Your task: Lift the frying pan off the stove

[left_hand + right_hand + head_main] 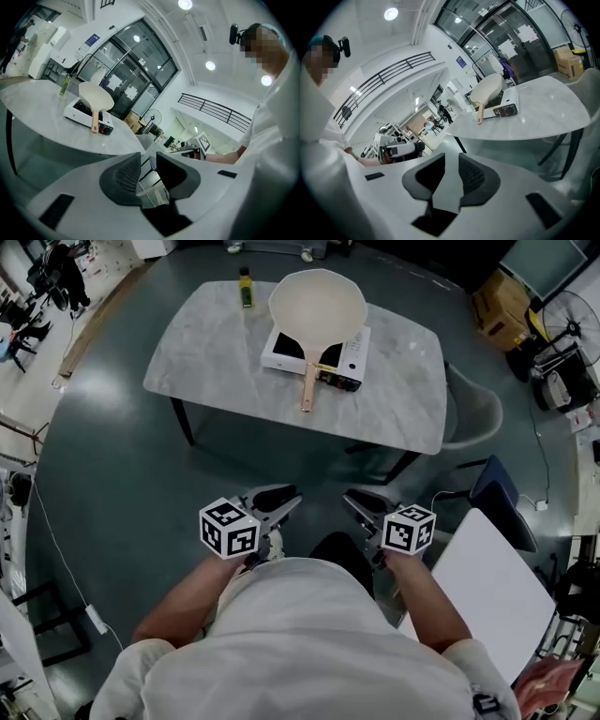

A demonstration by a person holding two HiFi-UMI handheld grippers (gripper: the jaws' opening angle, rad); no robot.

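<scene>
Marble-look table, wooden pan handle

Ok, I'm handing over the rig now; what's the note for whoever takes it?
Left gripper: open, empty, well short of the table.
Right gripper: open, empty, beside it.
Frying pan sits on the portable stove, handle toward the person.
Done: nothing, pan untouched.
Left: walk up, grip the handle, lift the pan clear.

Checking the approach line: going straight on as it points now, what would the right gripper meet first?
Likely the floor beneath the near edge of the table; the right gripper, jaws apart and empty, aims below the frying pan. Depth is unclear.
</scene>
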